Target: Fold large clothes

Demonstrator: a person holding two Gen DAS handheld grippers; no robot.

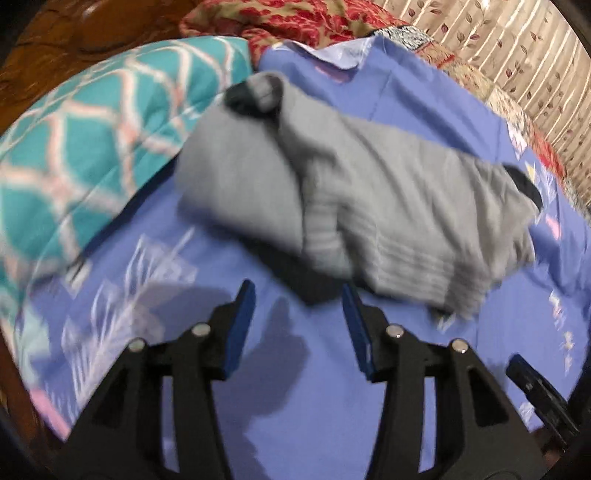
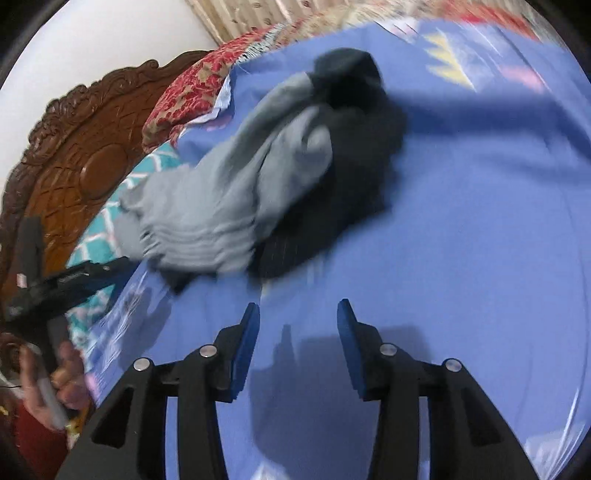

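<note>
A grey sweater with dark trim (image 1: 354, 192) lies bunched and partly folded on the blue bedsheet (image 1: 295, 387). It also shows in the right wrist view (image 2: 236, 199), with its dark part (image 2: 354, 147) on the right side. My left gripper (image 1: 299, 291) is open and empty, just short of the sweater's near edge. My right gripper (image 2: 298, 308) is open and empty above the sheet (image 2: 461, 258), a little short of the sweater. The left gripper shows at the left edge of the right wrist view (image 2: 74, 280). Both views are blurred.
A teal patterned pillow (image 1: 92, 147) lies left of the sweater. A red floral blanket (image 1: 295, 18) is bunched at the bed's head. A carved wooden headboard (image 2: 85, 166) stands behind. A patterned curtain (image 1: 517, 55) hangs at the right.
</note>
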